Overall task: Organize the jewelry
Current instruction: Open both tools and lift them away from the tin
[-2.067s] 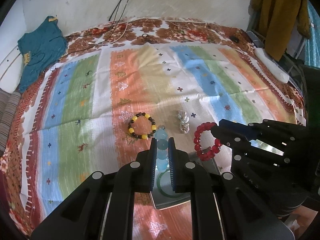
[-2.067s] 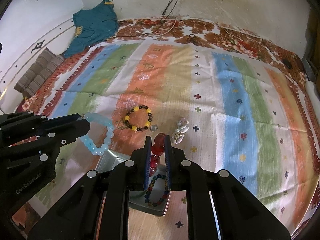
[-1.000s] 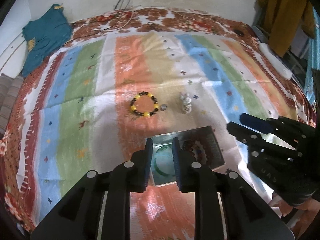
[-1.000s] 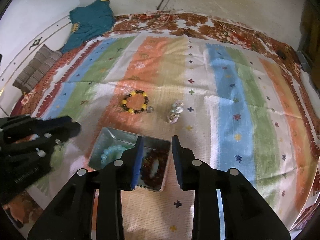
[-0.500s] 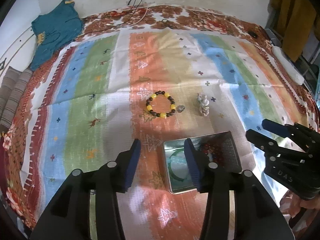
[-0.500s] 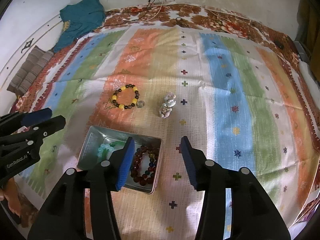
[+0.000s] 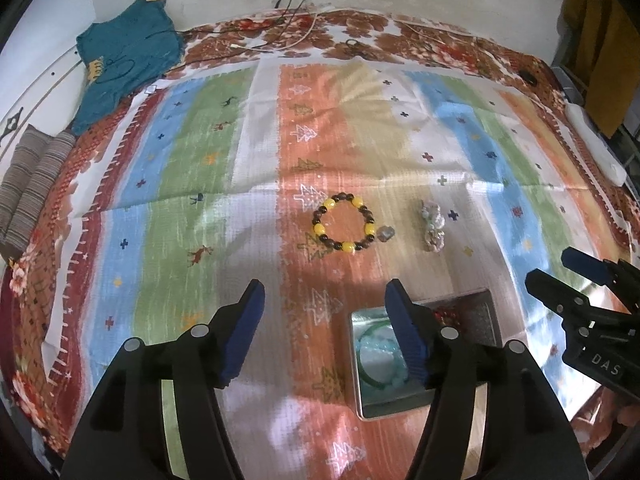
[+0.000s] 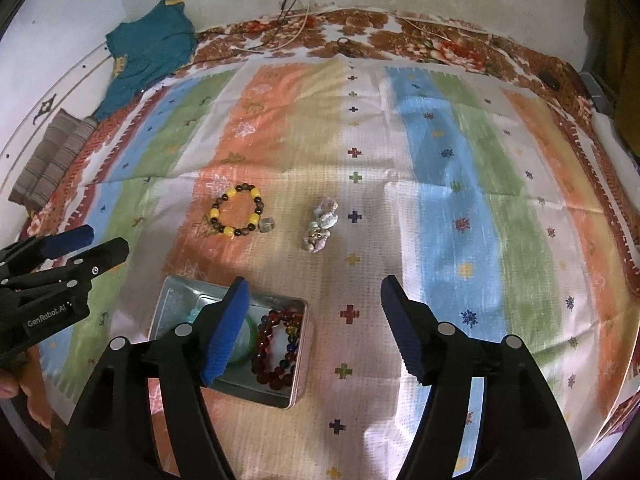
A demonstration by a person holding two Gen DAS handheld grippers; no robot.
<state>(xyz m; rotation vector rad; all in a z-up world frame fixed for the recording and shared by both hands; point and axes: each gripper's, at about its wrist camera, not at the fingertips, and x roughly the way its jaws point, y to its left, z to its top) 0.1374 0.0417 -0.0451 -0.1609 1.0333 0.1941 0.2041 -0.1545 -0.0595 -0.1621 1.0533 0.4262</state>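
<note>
Left gripper (image 7: 324,304), right gripper (image 8: 314,300) hovering wide open, empty. Tin (image 8: 172,296) holding several bracelets; yellow bracelet (image 8: 237,211), shell piece (image 8: 322,230) lying beyond, waiting.

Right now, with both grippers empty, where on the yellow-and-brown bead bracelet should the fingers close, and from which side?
Probably from above. The yellow-and-brown bracelet lies flat on the striped cloth as an open ring, so one finger can drop inside the loop and the other outside, pinching the bead strand on the near arc. The small charm sits at its right edge; avoid that side. The left gripper is open and nearer.
</note>
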